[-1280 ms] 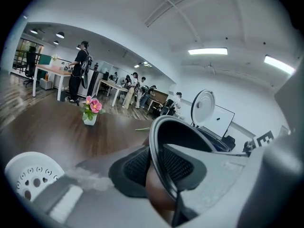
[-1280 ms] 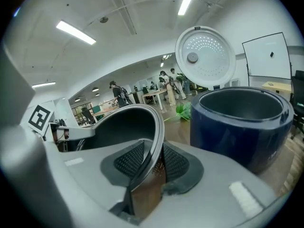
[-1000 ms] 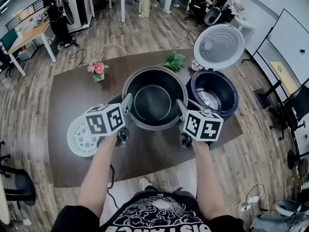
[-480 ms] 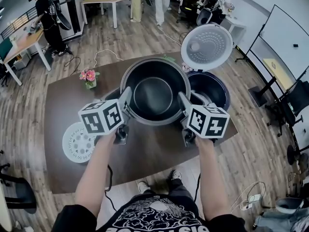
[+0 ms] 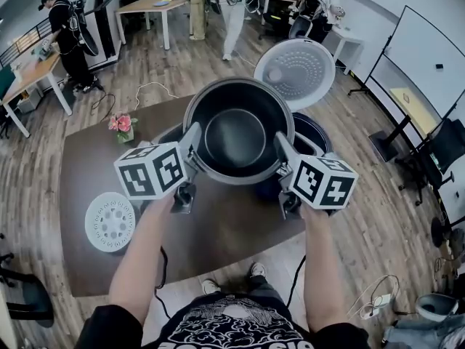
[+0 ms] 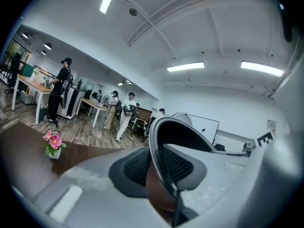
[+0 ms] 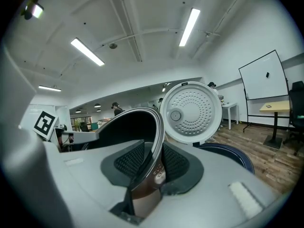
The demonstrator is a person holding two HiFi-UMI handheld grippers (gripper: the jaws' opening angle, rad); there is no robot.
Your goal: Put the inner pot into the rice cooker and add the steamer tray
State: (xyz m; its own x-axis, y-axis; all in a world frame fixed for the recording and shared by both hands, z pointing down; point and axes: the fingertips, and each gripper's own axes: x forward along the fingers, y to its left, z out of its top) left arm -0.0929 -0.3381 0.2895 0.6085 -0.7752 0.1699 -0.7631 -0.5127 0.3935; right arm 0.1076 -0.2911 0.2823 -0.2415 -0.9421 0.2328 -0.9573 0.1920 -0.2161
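Note:
The dark metal inner pot [image 5: 236,133] hangs in the air above the table, held by its rim on both sides. My left gripper [image 5: 195,150] is shut on the pot's left rim [image 6: 159,163], and my right gripper [image 5: 280,155] is shut on its right rim [image 7: 154,160]. The dark blue rice cooker [image 5: 314,138] stands behind and to the right of the pot, mostly hidden by it, with its round lid [image 5: 299,62] raised open. The cooker's lid [image 7: 191,112] and rim [image 7: 228,151] also show in the right gripper view. The white steamer tray [image 5: 110,222] lies flat on the table at the left.
A small vase of pink flowers [image 5: 122,126] stands on the brown table [image 5: 218,231] at the back left. People stand among desks [image 5: 145,6] in the background, and a whiteboard [image 5: 418,57] is at the right.
Both grippers have lifted the inner pot higher off the table and carried it a little toward the rice cooker, so it now hides more of the cooker's opening.

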